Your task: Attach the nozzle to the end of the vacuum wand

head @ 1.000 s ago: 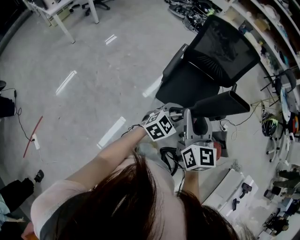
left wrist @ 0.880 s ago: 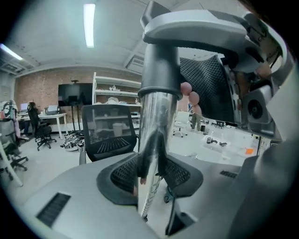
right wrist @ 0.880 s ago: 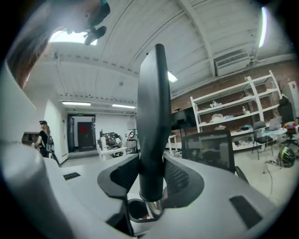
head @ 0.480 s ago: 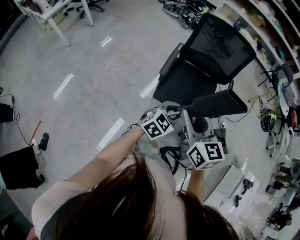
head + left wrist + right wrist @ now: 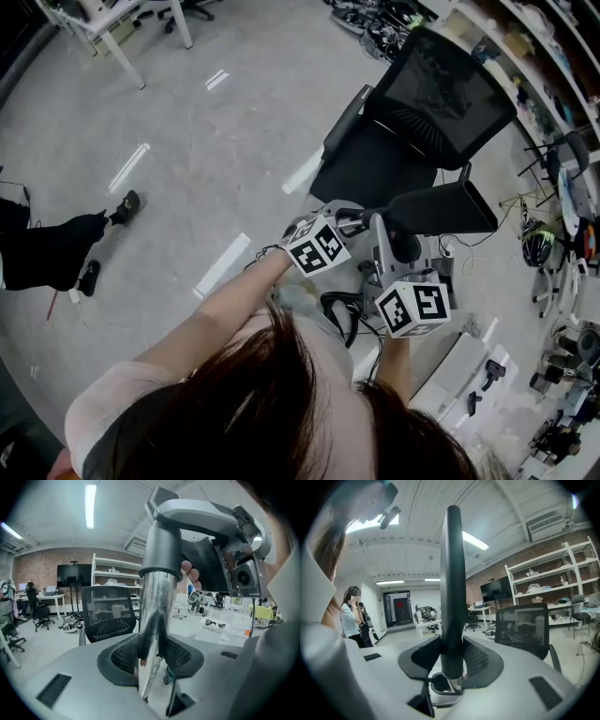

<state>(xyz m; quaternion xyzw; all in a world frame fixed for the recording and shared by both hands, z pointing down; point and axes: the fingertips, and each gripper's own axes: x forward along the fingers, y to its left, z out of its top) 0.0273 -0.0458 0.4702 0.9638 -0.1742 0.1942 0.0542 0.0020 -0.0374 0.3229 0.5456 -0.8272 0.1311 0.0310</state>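
Note:
In the left gripper view a shiny metal vacuum wand (image 5: 154, 616) with a grey collar and handle above it stands between the pads, and my left gripper (image 5: 152, 651) is shut on it. In the right gripper view a long black nozzle (image 5: 453, 588) rises between the pads with my right gripper (image 5: 452, 654) shut on it. Its lower end sits over a shiny tube end (image 5: 455, 682). From the head view both marker cubes sit close together, the left cube (image 5: 317, 248) beside the grey wand (image 5: 379, 246) and the right cube (image 5: 413, 308) below the black nozzle (image 5: 441, 208).
A black mesh office chair (image 5: 412, 112) stands just beyond the grippers. A person's legs (image 5: 56, 246) are at the left on the grey floor. White table legs (image 5: 117, 42) are at top left, with cluttered shelves and tools (image 5: 562, 169) along the right. Another person (image 5: 351, 616) stands in the background.
My right gripper has shifted a little to the right and turned slightly, with the nozzle in it. The left gripper has stayed put. The person's legs at the left have walked up the picture.

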